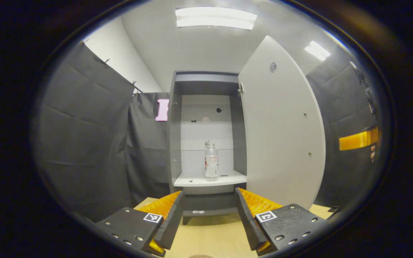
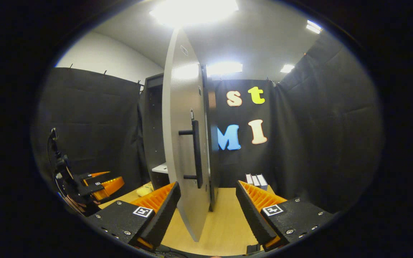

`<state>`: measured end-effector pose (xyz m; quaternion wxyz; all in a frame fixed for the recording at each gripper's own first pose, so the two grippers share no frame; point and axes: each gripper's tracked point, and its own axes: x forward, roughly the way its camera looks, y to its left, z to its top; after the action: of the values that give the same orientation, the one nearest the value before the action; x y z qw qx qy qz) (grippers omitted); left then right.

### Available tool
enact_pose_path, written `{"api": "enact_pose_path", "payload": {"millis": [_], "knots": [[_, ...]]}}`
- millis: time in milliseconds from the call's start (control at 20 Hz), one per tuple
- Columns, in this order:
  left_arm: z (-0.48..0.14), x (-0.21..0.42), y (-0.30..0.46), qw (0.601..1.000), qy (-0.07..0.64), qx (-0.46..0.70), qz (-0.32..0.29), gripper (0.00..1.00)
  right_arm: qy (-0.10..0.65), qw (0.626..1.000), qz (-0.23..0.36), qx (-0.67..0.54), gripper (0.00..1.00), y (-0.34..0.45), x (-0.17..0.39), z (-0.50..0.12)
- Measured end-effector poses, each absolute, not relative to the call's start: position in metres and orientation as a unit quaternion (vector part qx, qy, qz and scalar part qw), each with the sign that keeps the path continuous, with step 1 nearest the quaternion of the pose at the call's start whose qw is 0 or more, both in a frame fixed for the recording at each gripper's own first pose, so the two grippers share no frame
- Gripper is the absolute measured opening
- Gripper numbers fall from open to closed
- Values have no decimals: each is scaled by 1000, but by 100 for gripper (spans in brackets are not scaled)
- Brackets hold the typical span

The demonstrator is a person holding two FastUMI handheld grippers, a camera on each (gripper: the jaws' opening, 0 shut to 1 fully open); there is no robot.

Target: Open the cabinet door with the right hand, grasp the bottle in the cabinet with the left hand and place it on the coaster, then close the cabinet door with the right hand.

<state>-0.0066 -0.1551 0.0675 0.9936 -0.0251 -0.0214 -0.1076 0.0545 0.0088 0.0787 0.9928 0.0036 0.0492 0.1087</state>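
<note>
Bottle [image 1: 211, 161]: upright on cabinet shelf [image 1: 210, 178], door [image 1: 281, 129] swung wide for access. Left tool [image 1: 209, 211] spread, empty, aimed at bottle, well apart. Right tool [image 2: 208, 211] released, straddling door edge near handle [image 2: 195, 154].

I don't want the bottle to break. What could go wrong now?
The bottle stands alone on the cabinet shelf, so the left claw, open and aimed at it, might knock it over going in. The open door sits between the right claw's fingers; a bump could swing it into the left claw's path.
</note>
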Motion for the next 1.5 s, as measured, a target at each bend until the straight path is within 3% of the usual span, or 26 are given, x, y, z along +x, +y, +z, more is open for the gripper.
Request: {"api": "enact_pose_path", "payload": {"millis": [450, 500, 750, 800, 850, 950, 1050, 1100, 1350, 1400, 1500], "knots": [[89, 144, -184, 984, -22, -46, -170, 79, 41, 998, -36, 14, 95, -50, 48, 65], [92, 160, -187, 983, -21, -48, -176, 84, 41, 998, -50, 19, 95, -54, 46, 64], [78, 229, -208, 978, -11, -51, -201, 79, 51, 991, -125, 17, 95, -74, 42, 51], [75, 242, -212, 978, -9, -50, -204, 84, 54, 989, -136, 17, 95, -74, 42, 49], [71, 253, -216, 977, -6, -50, -205, 79, 57, 988, -146, 18, 95, -75, 43, 45], [64, 277, -222, 976, -3, -51, -211, 84, 61, 984, -165, 17, 95, -78, 42, 41], [58, 299, -229, 976, -4, -48, -215, 74, 63, 981, -182, 17, 95, -78, 38, 38], [56, 308, -232, 976, -4, -44, -215, 79, 64, 980, -189, 18, 95, -78, 38, 37], [34, 359, -241, 978, 12, -35, -208, 79, 74, 974, -215, 10, 95, -75, 40, 31], [28, 368, -244, 977, 19, -37, -207, 84, 76, 973, -220, 7, 95, -76, 40, 30], [16, 381, -249, 977, 32, -39, -209, 79, 80, 971, -225, 6, 95, -74, 41, 27]]}}
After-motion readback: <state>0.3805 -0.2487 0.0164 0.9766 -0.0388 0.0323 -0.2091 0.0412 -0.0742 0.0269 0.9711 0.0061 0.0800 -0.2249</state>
